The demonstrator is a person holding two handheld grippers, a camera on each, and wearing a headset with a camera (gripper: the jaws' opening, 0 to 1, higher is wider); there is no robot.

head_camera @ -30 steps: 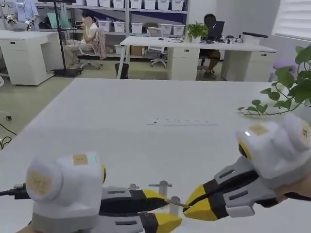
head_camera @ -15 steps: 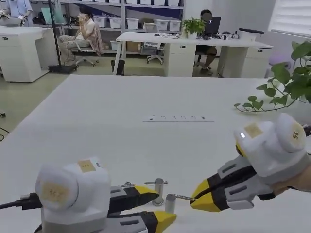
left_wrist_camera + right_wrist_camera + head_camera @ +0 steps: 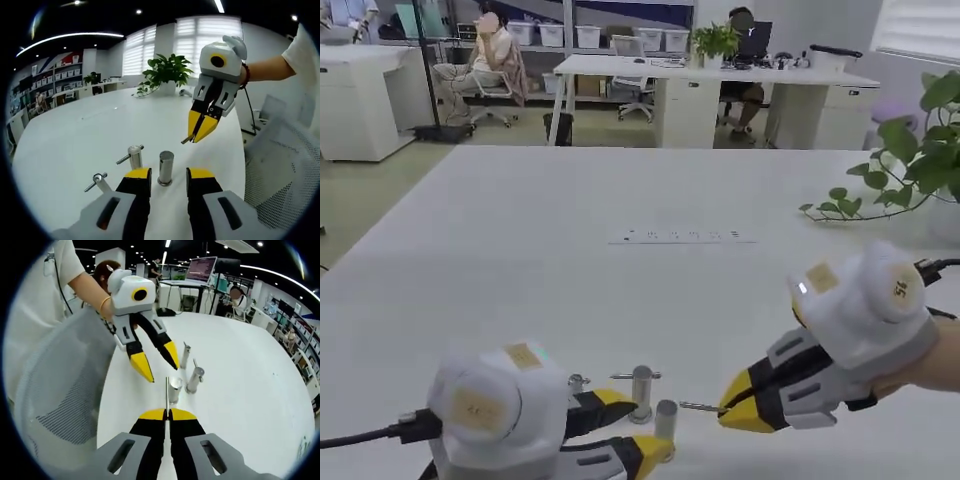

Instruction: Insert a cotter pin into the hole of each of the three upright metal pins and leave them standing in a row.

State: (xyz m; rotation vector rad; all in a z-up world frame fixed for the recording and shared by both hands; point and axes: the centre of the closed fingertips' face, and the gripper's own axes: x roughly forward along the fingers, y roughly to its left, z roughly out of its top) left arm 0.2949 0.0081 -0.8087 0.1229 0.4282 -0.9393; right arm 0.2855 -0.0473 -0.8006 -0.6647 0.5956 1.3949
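Right claw [image 3: 726, 412], cotter pin [image 3: 698, 407] horizontal, leftward.

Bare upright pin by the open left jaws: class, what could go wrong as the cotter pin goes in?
The left gripper is open, so the bare pin stands unheld; a sideways push from the cotter pin may topple it. The right gripper pinches only the cotter pin's end, so it could swivel and miss the hole.

Leafy plant [image 3: 910, 170] stands on the white table [image 3: 570, 230] — desks [image 3: 700, 85] beyond.
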